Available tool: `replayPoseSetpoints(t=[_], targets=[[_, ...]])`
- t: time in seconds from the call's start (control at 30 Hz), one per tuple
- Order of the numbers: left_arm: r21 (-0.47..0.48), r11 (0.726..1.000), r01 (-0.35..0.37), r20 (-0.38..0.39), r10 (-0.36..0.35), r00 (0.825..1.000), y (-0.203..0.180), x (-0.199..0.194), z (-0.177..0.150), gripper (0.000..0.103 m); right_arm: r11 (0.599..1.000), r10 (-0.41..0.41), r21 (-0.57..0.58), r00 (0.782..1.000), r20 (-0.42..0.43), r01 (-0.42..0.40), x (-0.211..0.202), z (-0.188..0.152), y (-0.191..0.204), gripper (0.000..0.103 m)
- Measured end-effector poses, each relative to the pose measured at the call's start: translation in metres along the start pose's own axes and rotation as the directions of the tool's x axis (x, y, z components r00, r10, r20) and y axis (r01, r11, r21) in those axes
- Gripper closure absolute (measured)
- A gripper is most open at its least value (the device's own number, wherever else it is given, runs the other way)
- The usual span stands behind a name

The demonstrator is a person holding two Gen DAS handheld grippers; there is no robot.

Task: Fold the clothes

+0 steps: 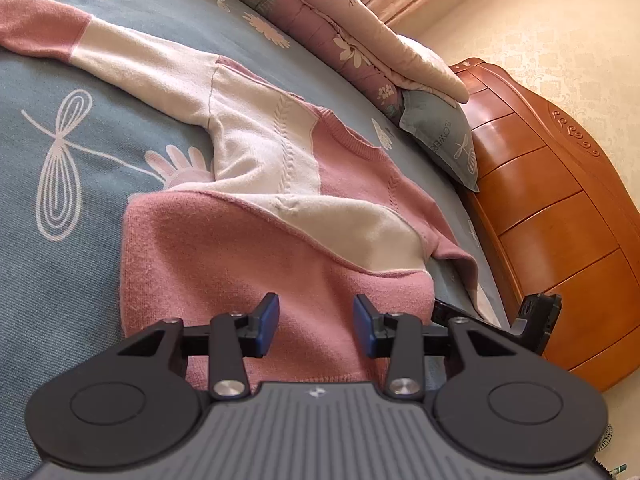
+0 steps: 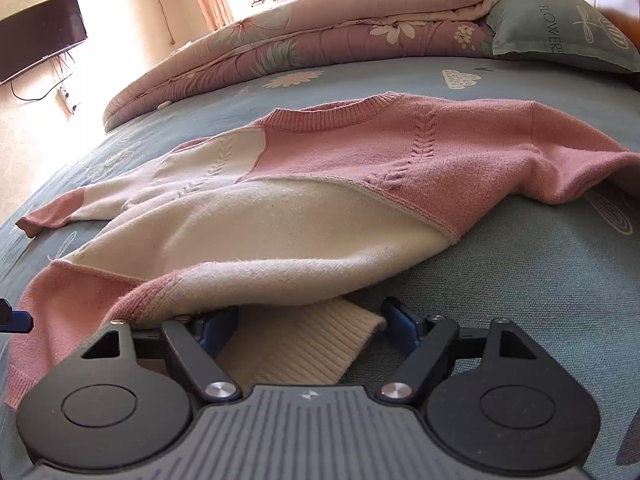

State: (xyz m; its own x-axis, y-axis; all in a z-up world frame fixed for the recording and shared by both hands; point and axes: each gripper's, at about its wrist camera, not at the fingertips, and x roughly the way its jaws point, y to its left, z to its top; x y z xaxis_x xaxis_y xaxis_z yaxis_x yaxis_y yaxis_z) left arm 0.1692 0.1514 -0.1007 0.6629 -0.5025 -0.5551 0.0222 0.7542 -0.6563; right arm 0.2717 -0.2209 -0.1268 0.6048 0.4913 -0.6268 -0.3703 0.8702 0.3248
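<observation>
- While the pink-and-cream knitted sweater [image 2: 304,200] lies front-up on the blue-grey bedsheet printed with white flowers and dragonflies [image 1: 52,240], the folding looks only just begun; the body is spread out rather than stacked, and no neat rectangle shows yet.
- One sleeve with a pink cuff [image 1: 36,28] stretches straight out to the side, unfolded; the other pink sleeve [image 2: 580,168] trails toward the bed's edge, rumpled; both, I judge, remain to be brought in.
- The lower body appears partly turned over on itself, with a cream ribbed hem [image 2: 304,344] poking out beneath the cream panel; whether that is a deliberate first fold or mere bunching I cannot tell.
- The left gripper [image 1: 316,320] hovers over the pink lower part of the sweater, its blue-padded jaws moderately apart with nothing pinched between them.
- The right gripper [image 2: 308,320] sits at the hem with its jaws spread wide; the ribbed cream edge lies between them, yet the pads do not press on it; one pad is half hidden under the cloth.
- A folded floral quilt [image 2: 320,40], a grey-blue pillow [image 2: 560,28] and an orange-brown wooden headboard [image 1: 552,216] sit beyond, well apart from the work.
- Left to do, by my reckoning: both sleeves inward, then the body folded and squared.
</observation>
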Motion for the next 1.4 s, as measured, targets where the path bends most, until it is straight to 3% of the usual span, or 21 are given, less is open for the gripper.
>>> replayPoseSetpoints(t=[0.1,0.23,0.3,0.37,0.4,0.47,0.6,0.8,0.9,1.13,1.4], targets=[[-0.014,1.000,-0.002,0.010,0.002,1.000,0.007,-0.005,-0.003,0.057,0.984,0.124,0.128,0.992,0.012,-0.125,-0.015,-0.015,-0.005,0.026],[-0.035,0.999,-0.007,0.006,0.007,1.000,0.011,-0.008,-0.005,0.057,0.956,0.158,0.241,0.985,0.068,-0.170,-0.005,-0.011,-0.023,0.035],[-0.028,1.000,0.001,0.010,-0.001,1.000,0.009,-0.011,-0.007,0.057,0.938,0.162,0.298,0.983,0.083,-0.179,0.005,-0.005,-0.034,0.046],[-0.026,1.000,0.004,0.017,-0.003,1.000,0.008,-0.015,-0.008,0.057,0.920,0.150,0.354,0.985,0.082,-0.170,0.010,-0.002,-0.043,0.068],[-0.028,1.000,0.004,0.020,-0.004,1.000,0.007,-0.016,-0.009,0.057,0.912,0.142,0.377,0.987,0.075,-0.160,0.011,-0.001,-0.046,0.073],[-0.029,1.000,0.010,0.021,-0.010,1.000,0.006,-0.019,-0.011,0.057,0.916,0.122,0.379,0.991,0.060,-0.135,0.005,-0.006,-0.045,0.094],[-0.020,1.000,0.007,0.023,-0.007,1.000,0.002,-0.025,-0.013,0.057,0.909,0.128,0.385,0.986,0.110,-0.161,-0.026,-0.020,-0.035,0.095],[0.003,1.000,0.021,0.039,-0.022,0.999,-0.009,-0.038,-0.018,0.056,0.900,0.157,0.363,0.956,0.248,-0.242,-0.096,-0.024,-0.011,0.095],[0.020,0.999,0.025,0.040,-0.026,0.999,-0.014,-0.045,-0.020,0.055,0.905,0.159,0.343,0.947,0.278,-0.253,-0.130,-0.031,-0.003,0.095],[0.057,0.998,0.017,0.025,-0.019,1.000,-0.021,-0.050,-0.026,0.051,0.894,0.110,0.395,0.959,0.261,-0.210,-0.194,-0.078,-0.004,0.095],[0.089,0.996,-0.014,-0.042,0.018,0.999,-0.028,-0.035,-0.031,0.051,0.859,-0.031,0.509,0.990,0.137,-0.044,-0.213,-0.136,-0.032,0.092]])
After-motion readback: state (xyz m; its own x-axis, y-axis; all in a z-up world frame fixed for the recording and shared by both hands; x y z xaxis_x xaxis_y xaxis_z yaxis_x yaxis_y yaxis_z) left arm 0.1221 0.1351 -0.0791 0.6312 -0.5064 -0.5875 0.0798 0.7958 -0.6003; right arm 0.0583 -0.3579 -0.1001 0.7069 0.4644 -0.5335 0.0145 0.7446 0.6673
